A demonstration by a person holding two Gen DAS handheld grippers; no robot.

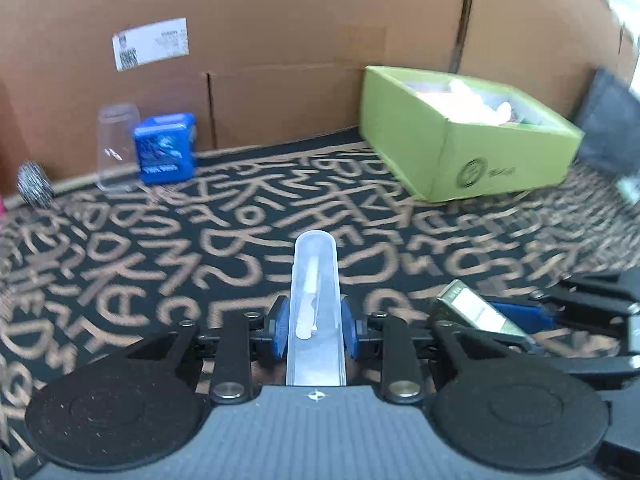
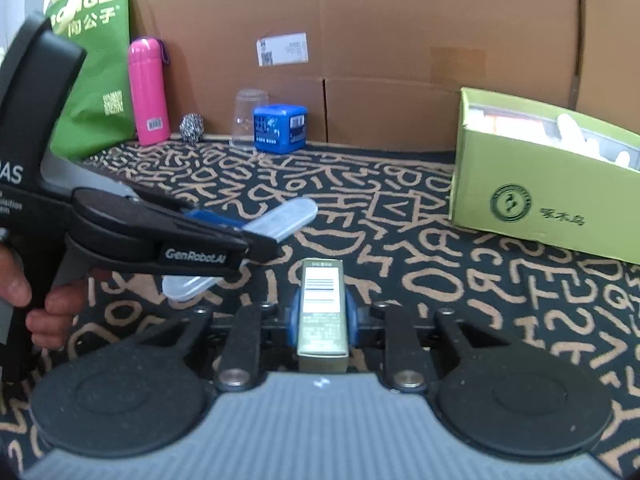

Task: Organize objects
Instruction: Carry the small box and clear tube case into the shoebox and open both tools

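My left gripper is shut on a long translucent plastic case that points forward above the patterned cloth; the case also shows in the right wrist view. My right gripper is shut on a small olive-gold box with a barcode label; the box also shows in the left wrist view. The open green cardboard box holds several pale items and sits at the right, ahead of both grippers.
A clear cup, a blue cube box, a steel scourer, a pink bottle and a green bag stand along the cardboard wall at the back left.
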